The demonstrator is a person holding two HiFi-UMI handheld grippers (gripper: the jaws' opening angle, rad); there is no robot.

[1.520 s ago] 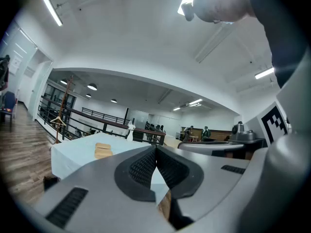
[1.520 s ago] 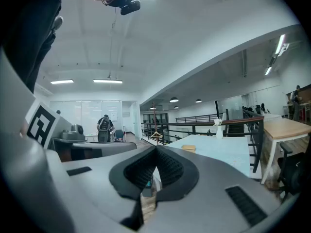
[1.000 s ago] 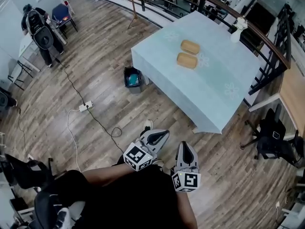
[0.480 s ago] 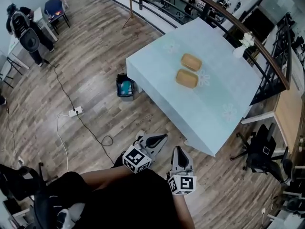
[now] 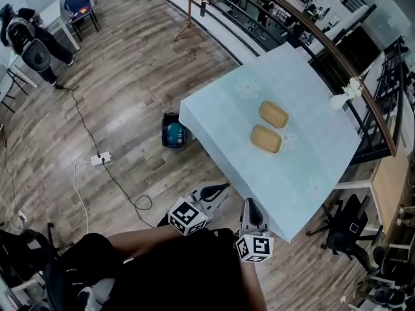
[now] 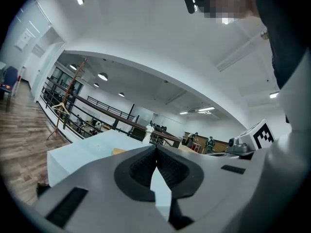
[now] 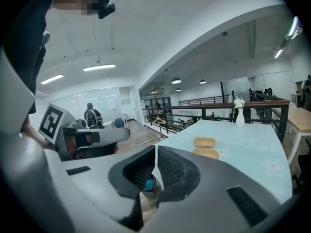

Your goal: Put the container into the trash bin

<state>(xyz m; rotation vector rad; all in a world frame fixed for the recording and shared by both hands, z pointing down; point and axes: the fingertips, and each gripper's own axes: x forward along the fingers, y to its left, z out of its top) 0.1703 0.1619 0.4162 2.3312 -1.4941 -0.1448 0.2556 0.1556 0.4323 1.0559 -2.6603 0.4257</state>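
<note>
**Table closer, both grippers empty**

The trash bin (image 5: 174, 132) stands on the floor by the table (image 5: 224, 112) corner, at eleven o'clock from the left gripper (image 5: 222, 188). That gripper and the right gripper (image 5: 250, 204) are both pressed closed on nothing. The table has drawn nearer over the last second. The nearer container (image 5: 266, 138) lies at one o'clock, untouched, so pickup comes next.

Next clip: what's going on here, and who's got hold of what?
A person holds a tool in each hand: the left tool and the right tool are both shut and empty. The person stands on the wood floor just short of a table covered in a pale blue cloth. Two tan containers lie untouched on it, side by side. The trash bin sits on the floor by the table's left corner.
</note>
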